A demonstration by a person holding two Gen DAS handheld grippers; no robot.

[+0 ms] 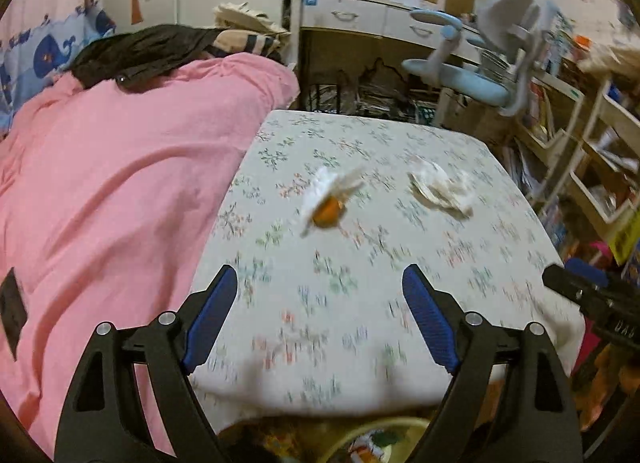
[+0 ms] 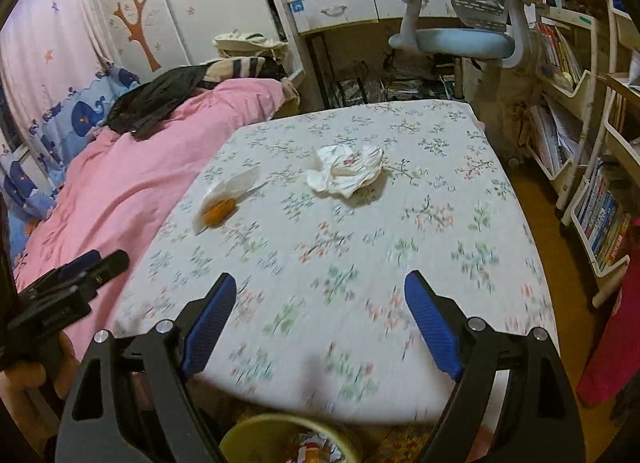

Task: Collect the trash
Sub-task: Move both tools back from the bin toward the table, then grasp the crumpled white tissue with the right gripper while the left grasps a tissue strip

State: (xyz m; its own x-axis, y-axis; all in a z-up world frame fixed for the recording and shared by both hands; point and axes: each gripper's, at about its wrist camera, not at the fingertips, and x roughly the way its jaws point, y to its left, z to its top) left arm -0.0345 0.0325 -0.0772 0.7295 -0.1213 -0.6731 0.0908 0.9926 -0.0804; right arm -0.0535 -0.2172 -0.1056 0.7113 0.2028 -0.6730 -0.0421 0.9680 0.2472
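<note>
Two pieces of trash lie on the floral bed sheet (image 2: 360,247). A thin white wrapper with an orange lump (image 1: 329,199) (image 2: 222,201) sits toward the pink blanket. A crumpled white paper (image 1: 440,185) (image 2: 346,169) lies to its right. My left gripper (image 1: 320,319) hangs open over the near part of the sheet, well short of both pieces, nothing between its blue pads. My right gripper (image 2: 320,325) is open too, empty, above the sheet's near edge. A yellow-rimmed bin (image 2: 288,441) holding scraps stands below the bed's foot, also visible in the left wrist view (image 1: 372,443).
A pink blanket (image 1: 112,191) with dark clothes on it covers the bed's left half. Beyond the bed stand a desk with drawers (image 2: 336,11) and a blue chair (image 2: 460,39). Shelves of books (image 2: 600,215) line the right. A hand (image 2: 36,379) holds the left gripper at the left edge.
</note>
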